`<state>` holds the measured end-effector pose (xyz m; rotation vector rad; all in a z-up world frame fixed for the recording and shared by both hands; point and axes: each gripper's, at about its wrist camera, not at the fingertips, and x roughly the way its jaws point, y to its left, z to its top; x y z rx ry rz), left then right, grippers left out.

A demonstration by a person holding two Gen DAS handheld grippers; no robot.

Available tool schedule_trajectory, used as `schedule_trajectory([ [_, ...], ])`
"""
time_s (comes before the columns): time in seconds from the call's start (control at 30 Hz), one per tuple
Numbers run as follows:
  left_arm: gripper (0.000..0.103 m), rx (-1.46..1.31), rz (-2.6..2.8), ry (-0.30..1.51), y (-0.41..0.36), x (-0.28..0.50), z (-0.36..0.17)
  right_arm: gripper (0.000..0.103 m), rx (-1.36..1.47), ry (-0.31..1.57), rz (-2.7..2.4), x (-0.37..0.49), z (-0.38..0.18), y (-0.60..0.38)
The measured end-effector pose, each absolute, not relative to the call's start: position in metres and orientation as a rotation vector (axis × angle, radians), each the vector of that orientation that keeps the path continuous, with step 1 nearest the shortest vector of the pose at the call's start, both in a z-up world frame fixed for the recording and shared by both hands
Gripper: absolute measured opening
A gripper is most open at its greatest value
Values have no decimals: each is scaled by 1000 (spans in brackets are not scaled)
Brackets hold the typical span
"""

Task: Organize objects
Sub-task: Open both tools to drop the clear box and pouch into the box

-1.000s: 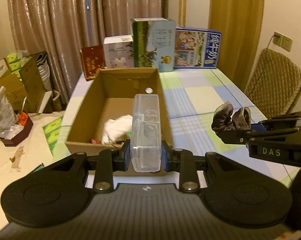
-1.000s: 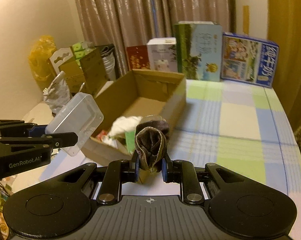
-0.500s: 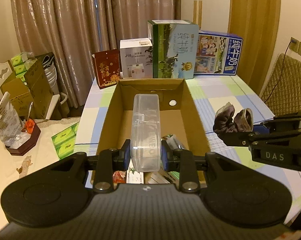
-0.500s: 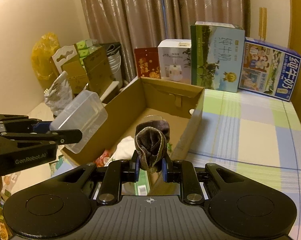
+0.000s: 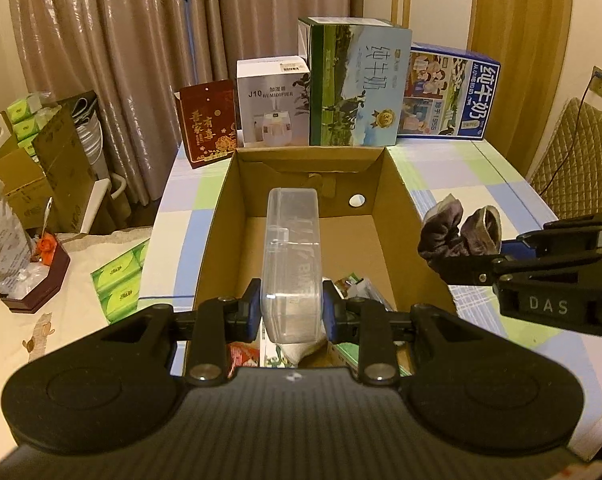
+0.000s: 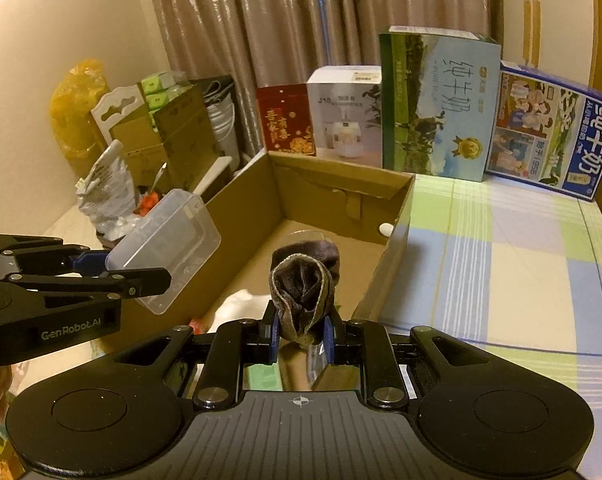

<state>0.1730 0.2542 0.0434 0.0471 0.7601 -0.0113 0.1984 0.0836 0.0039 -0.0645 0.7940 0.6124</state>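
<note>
My left gripper (image 5: 291,307) is shut on a clear plastic box (image 5: 292,256) and holds it over the near part of an open cardboard box (image 5: 399,196). The clear box also shows in the right wrist view (image 6: 169,248). My right gripper (image 6: 301,330) is shut on a rolled dark grey sock (image 6: 303,292), over the near right side of the cardboard box (image 6: 397,240). The sock also shows in the left wrist view (image 5: 457,234). Small packets and a white cloth (image 6: 241,308) lie in the box's near end.
The table has a checked cloth (image 6: 501,264). Along its far edge stand a red box (image 5: 207,122), a white humidifier box (image 5: 273,104) and two milk cartons (image 5: 357,84). Cartons and tissue packs (image 5: 117,280) sit left; a quilted chair (image 5: 577,148) is right.
Both grippers have moved forward and up over the cardboard box, each still holding its object. The box's inside now fills more of both views.
</note>
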Motion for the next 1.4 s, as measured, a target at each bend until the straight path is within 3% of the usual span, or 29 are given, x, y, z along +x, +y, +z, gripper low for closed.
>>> schedule_trajectory([
  [0.2,25,50,-17,781,259,208,29,18,-57,806,598,220,-3,84],
  [0.23,28,42,-18,781,260,214,25,18,-53,810,597,224,-5,84],
  [0.27,43,35,-11,787,261,220,21,18,-51,812,597,225,-6,84],
  [0.3,46,34,5,796,263,225,18,18,-48,814,598,227,-7,83],
  [0.77,50,36,44,767,279,202,18,19,14,822,635,238,-12,100],
  [0.83,52,31,48,762,281,196,19,36,80,809,658,245,-8,102],
  [0.87,59,27,50,760,281,193,20,52,104,811,657,248,-6,101],
  [0.9,63,20,54,756,282,189,21,62,122,810,653,251,-4,101],
  [0.97,77,4,59,748,285,182,22,63,142,789,662,249,4,97],
  [1.13,88,-26,70,729,288,160,27,66,135,777,642,228,12,78],
  [1.27,98,-47,84,714,287,139,31,74,122,779,608,202,14,59],
  [1.4,102,-51,80,698,280,117,38,84,103,783,581,165,15,41],
])
